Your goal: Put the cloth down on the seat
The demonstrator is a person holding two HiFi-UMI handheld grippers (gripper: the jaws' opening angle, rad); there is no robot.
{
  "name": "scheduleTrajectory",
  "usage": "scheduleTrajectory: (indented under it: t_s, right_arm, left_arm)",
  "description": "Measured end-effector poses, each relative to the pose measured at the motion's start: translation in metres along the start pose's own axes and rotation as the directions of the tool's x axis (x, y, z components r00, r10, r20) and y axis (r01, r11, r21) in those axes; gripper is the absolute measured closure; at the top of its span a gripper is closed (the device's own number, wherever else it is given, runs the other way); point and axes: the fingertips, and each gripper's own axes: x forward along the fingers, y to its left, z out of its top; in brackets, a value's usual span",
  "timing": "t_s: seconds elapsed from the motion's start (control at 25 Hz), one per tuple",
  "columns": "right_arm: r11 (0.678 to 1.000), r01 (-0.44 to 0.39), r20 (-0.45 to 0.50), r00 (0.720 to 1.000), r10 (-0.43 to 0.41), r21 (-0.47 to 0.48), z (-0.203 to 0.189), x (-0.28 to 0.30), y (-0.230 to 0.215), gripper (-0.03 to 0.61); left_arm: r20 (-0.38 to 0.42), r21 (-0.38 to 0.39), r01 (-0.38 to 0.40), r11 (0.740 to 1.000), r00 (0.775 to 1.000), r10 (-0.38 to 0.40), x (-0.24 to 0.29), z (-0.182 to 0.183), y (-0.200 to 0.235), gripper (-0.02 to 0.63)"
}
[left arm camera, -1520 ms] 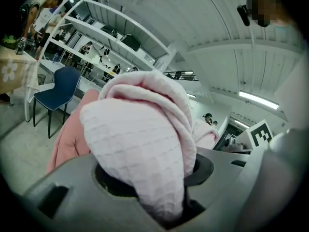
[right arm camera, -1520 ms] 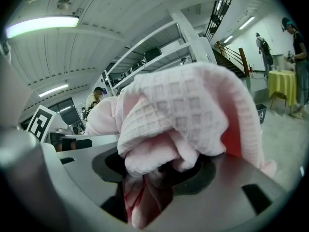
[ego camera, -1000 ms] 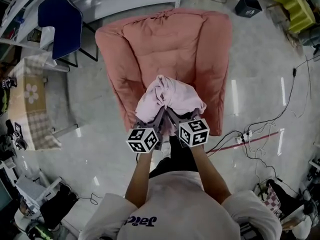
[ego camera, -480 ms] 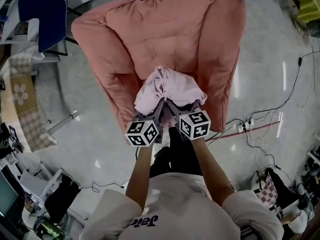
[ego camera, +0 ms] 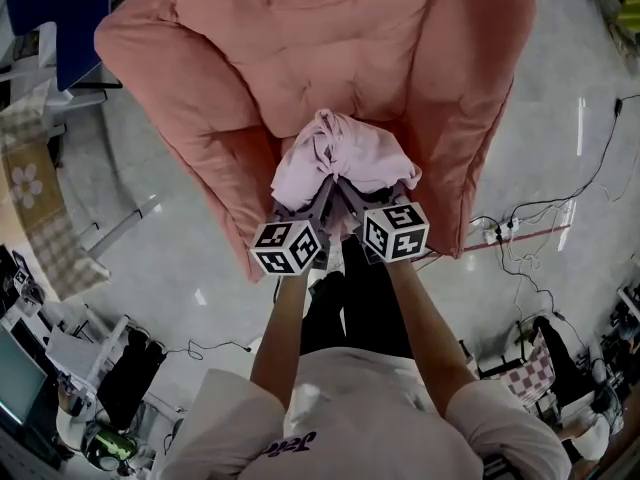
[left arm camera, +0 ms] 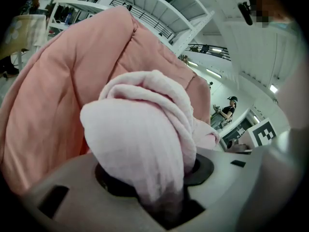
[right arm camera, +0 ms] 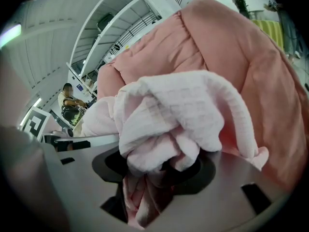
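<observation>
A bunched pale pink cloth is held up between both grippers, just over the front edge of the salmon-pink padded seat. My left gripper is shut on the cloth's left side; in the left gripper view the cloth bulges out of the jaws and hides the fingertips. My right gripper is shut on the cloth's right side, where folds of the cloth spill over the jaws. The seat's cushion fills the space behind the cloth, and shows as the seat in the right gripper view.
A blue chair and a checked cover with a flower stand at the left. Cables and a power strip lie on the glossy floor at the right. Bags and clutter sit by the person's feet. White shelving rises behind the seat.
The seat has grown larger and shifted lower in the head view as the person came closer. Both grippers keep their hold on the cloth, now over the seat's front edge.
</observation>
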Motion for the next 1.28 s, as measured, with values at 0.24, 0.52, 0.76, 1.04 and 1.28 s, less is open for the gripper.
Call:
scheduleTrajectory:
  t_s: [0.24, 0.52, 0.76, 1.04, 1.28]
  right_arm:
    - [1.0, 0.006, -0.053, 0.999, -0.005, 0.027, -0.027, 0.029, -0.021, 0.336]
    - [0.996, 0.027, -0.101, 0.995, -0.018, 0.084, -0.055, 0.066, -0.048, 0.333]
    - [0.995, 0.049, -0.137, 0.99, -0.037, 0.088, -0.075, 0.084, -0.066, 0.328]
    - [0.987, 0.06, -0.181, 0.983, -0.032, 0.146, -0.1, 0.113, -0.089, 0.324]
    - [0.988, 0.07, -0.198, 0.979, -0.041, 0.141, -0.11, 0.127, -0.103, 0.32]
  left_arm:
    - [-0.037, -0.054, -0.024, 0.998, 0.999, 0.022, 0.022, -0.026, 0.028, 0.397]
    - [-0.093, -0.111, -0.053, 0.992, 0.995, 0.042, 0.052, -0.052, 0.059, 0.397]
    - [-0.131, -0.166, -0.072, 0.984, 0.99, 0.051, 0.071, -0.073, 0.077, 0.397]
    - [-0.182, -0.184, -0.115, 0.976, 0.98, 0.081, 0.093, -0.096, 0.104, 0.393]
    - [-0.215, -0.186, -0.151, 0.971, 0.97, 0.11, 0.111, -0.105, 0.125, 0.374]
